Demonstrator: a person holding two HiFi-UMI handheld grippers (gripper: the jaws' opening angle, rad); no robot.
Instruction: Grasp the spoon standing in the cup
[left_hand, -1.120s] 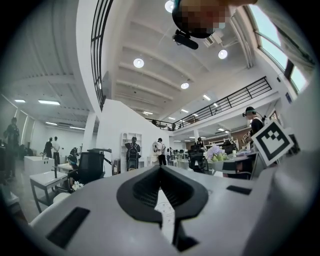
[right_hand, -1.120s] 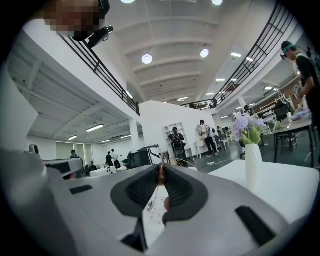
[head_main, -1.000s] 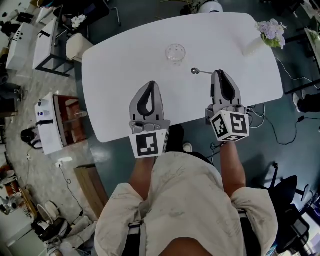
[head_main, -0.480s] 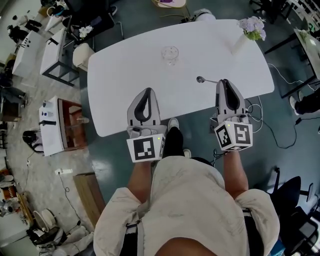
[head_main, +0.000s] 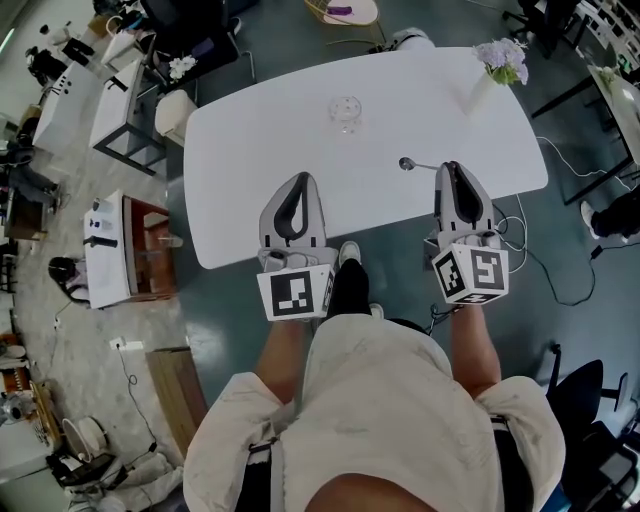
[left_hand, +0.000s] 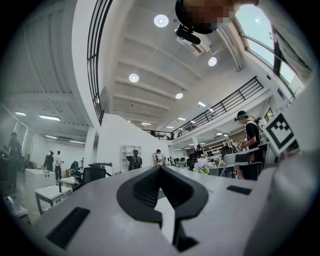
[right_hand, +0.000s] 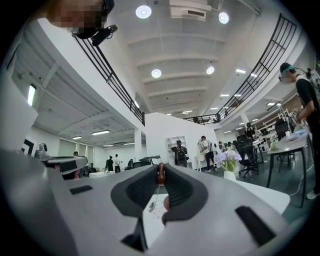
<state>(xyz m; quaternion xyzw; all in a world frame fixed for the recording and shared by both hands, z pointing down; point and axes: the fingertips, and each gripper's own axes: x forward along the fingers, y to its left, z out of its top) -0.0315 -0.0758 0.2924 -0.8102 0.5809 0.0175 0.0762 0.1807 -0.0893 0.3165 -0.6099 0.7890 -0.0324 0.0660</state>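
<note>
Nearest you, your left gripper (head_main: 300, 180) hangs over the near edge of the white table (head_main: 250, 150) at about 7 o'clock. Its own view shows the jaws pressed together with nothing between them, so it has no part in the job.

Your right gripper (head_main: 451, 166) sits at about 4 o'clock on the table, and its jaws are clamped on the handle of the spoon (head_main: 412, 164). In the right gripper view the handle end pokes up through the closed tips and the bowl hangs below them. From above, the bowl points out toward 9 o'clock from the tips, over bare tabletop.

Farther off, at 12 o'clock, the clear glass cup (head_main: 345, 110) stands alone and well apart from the spoon, with nothing in it that I can see. A vase of pale flowers (head_main: 498, 60) stands at the far corner, about 2 o'clock.

I judge the grasp made and the spoon clear of the cup, so nothing of the task looks left.
</note>
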